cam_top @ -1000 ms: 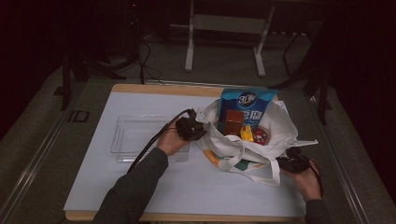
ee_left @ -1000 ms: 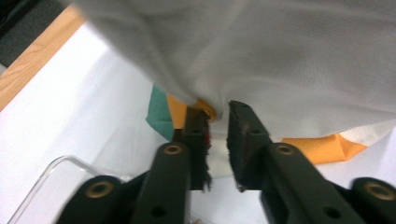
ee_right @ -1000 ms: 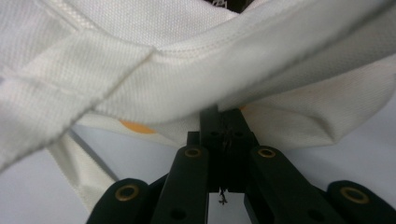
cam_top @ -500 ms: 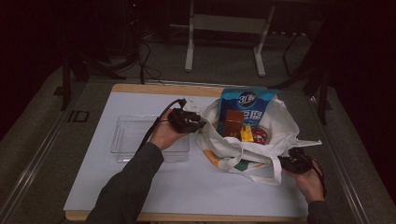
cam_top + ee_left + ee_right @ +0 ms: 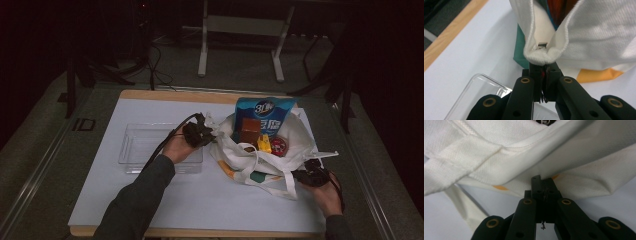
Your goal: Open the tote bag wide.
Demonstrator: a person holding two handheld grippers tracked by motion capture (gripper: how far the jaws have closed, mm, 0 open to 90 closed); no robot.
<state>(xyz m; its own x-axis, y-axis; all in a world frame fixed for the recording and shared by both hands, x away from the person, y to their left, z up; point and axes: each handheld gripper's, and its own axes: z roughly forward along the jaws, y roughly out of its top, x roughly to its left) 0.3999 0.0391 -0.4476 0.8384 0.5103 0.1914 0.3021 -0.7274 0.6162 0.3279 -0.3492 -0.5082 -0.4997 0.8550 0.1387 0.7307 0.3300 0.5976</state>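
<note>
A white cloth tote bag [image 5: 235, 155] lies open on the table. It holds a blue packet [image 5: 264, 111], a brown box [image 5: 248, 131], a small yellow item [image 5: 264, 144] and a round red item [image 5: 278, 146]. My left gripper [image 5: 206, 134] is at the bag's left rim. Its jaws have just been closing and now pinch the folded rim [image 5: 541, 53] at the gripper's tips [image 5: 543, 65]. My right gripper [image 5: 306, 175] is at the bag's lower right edge, shut [image 5: 543, 182] on the white fabric [image 5: 524, 150].
A clear plastic tray [image 5: 135, 150] stands left of the bag, partly under my left hand; its corner [image 5: 479, 85] is close to the left jaws. The table top [image 5: 150, 200] is white with a wooden edge. A loose bag handle [image 5: 287, 187] trails toward the front.
The left gripper has shifted slightly at the bag's left rim, which is now gathered at its tips. The right hand has stayed where it was.
</note>
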